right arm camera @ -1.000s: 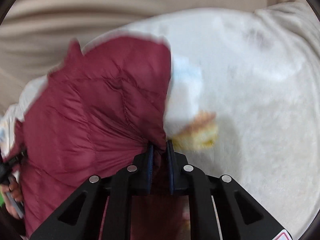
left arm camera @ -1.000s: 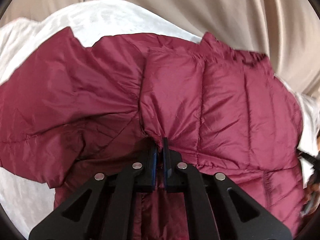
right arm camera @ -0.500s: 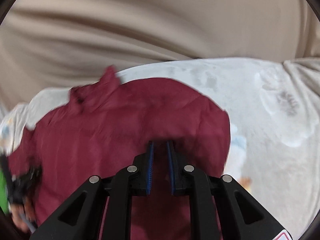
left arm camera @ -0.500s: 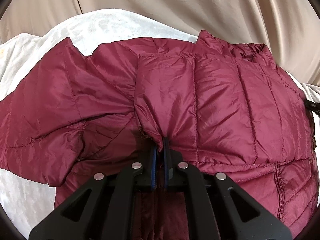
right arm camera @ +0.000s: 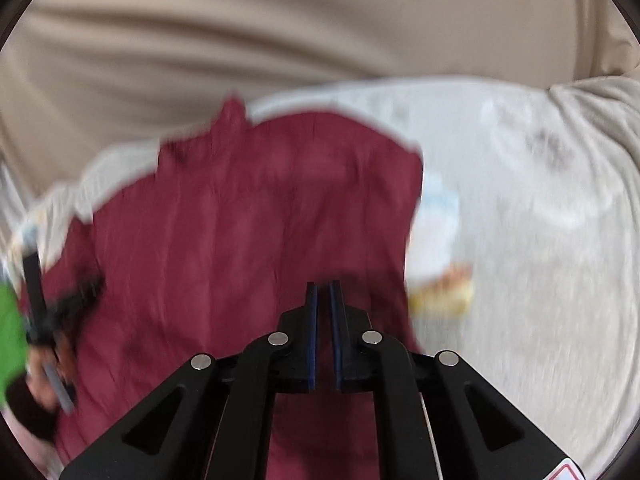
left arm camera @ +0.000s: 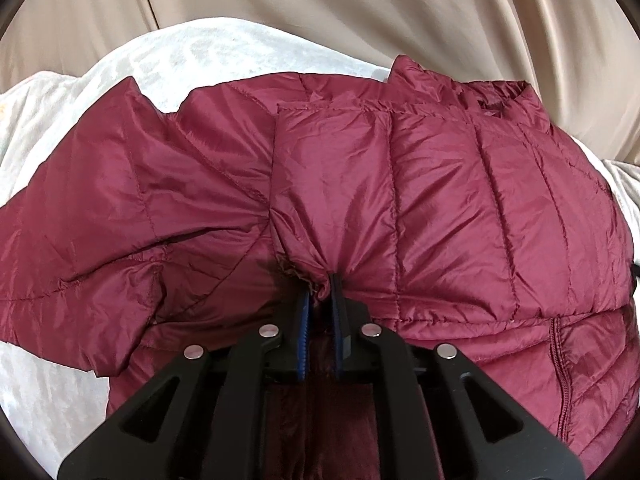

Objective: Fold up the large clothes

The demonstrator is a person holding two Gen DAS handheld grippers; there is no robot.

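Observation:
A maroon quilted down jacket [left arm camera: 460, 200] lies spread on a white blanket [left arm camera: 224, 52], collar at the far right, one sleeve [left arm camera: 100, 224] out to the left. My left gripper [left arm camera: 320, 292] is shut on a pinched fold of the jacket where sleeve meets body. In the blurred right wrist view the jacket [right arm camera: 248, 240] fills the left and middle. My right gripper [right arm camera: 323, 288] is over it, jaws nearly together with a thin gap and nothing between them. The left gripper and hand show at the left edge [right arm camera: 52, 312].
The white blanket [right arm camera: 540, 280] covers the surface, with a yellow and pale blue printed patch [right arm camera: 440, 288] just right of the jacket's edge. A beige draped curtain [left arm camera: 360, 12] hangs behind the surface in both views.
My right gripper has let go of the jacket fold it held a second ago and moved up and back. The jacket's right side now lies flat. The left gripper keeps its hold.

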